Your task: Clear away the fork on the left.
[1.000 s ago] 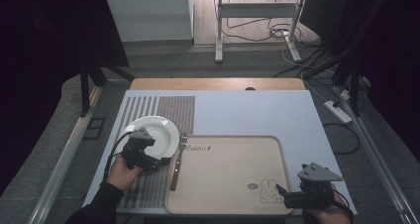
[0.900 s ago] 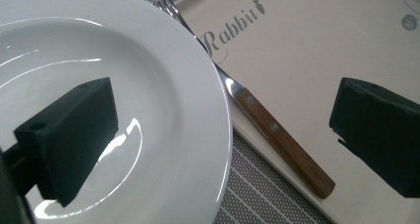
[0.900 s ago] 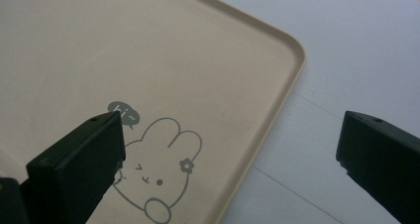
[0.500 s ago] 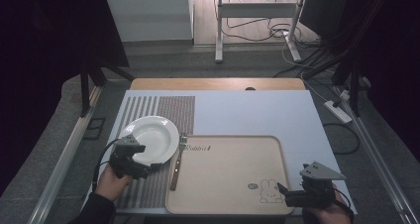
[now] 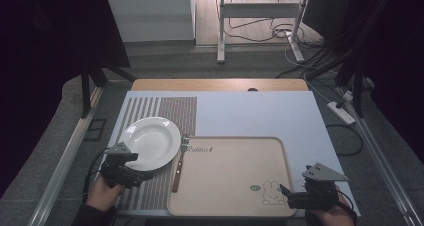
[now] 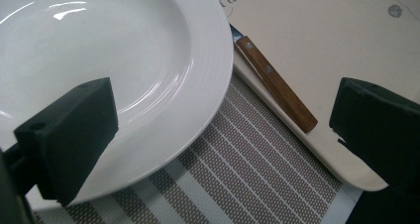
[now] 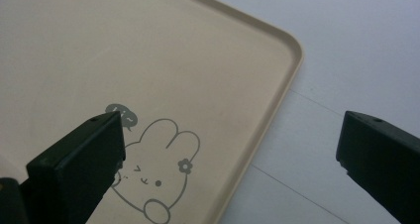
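Note:
A white plate [image 5: 150, 142] lies on a striped placemat [image 5: 172, 111] at the table's left. Its rim [image 6: 124, 60] curves past one jaw in the left gripper view. My left gripper [image 5: 142, 175] is open just off the plate's near edge, with nothing between its jaws [image 6: 223, 135]. A fork with a wooden handle [image 5: 178, 166] rests along the left rim of the beige tray [image 5: 230, 176]; the handle [image 6: 275, 85] lies ahead of the left gripper. My right gripper [image 5: 286, 197] is open at the tray's near right corner, over the rabbit print [image 7: 158, 174], holding nothing.
The light tabletop [image 5: 260, 111] stretches behind and to the right of the tray, and its bare surface [image 7: 356, 60] lies past the tray's rim. Cables and a power strip [image 5: 342, 112] lie on the floor to the right.
My left gripper has drawn back from over the plate's near rim toward the near left. The plate stays on the placemat. The right gripper has barely moved.

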`<state>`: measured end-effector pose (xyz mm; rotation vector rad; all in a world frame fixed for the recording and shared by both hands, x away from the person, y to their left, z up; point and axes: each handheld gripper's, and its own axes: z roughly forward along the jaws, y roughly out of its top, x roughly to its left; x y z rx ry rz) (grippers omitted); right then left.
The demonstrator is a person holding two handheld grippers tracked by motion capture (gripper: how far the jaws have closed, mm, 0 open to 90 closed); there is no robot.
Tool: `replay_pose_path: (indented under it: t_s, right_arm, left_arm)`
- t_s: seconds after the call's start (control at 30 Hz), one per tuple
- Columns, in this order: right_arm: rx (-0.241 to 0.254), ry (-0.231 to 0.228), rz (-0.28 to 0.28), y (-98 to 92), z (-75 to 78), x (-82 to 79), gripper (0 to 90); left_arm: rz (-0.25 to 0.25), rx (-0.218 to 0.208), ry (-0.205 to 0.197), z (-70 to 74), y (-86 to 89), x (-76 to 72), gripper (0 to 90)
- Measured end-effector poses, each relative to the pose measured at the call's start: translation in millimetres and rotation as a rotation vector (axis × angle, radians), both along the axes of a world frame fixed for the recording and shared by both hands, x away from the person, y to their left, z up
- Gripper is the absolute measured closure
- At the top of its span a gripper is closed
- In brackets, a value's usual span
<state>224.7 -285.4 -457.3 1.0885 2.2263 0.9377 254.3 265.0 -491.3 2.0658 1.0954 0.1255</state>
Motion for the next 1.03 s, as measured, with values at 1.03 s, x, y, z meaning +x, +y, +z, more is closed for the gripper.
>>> replay_pose_path:
  t_s: [1.03]
  right_arm:
    - [-0.011,0.004,-0.012,0.1,-0.4,-0.4,0.0]
  left_arm:
    - [0.069,-0.004,-0.048,0.7,24.8,-36.1,0.0]
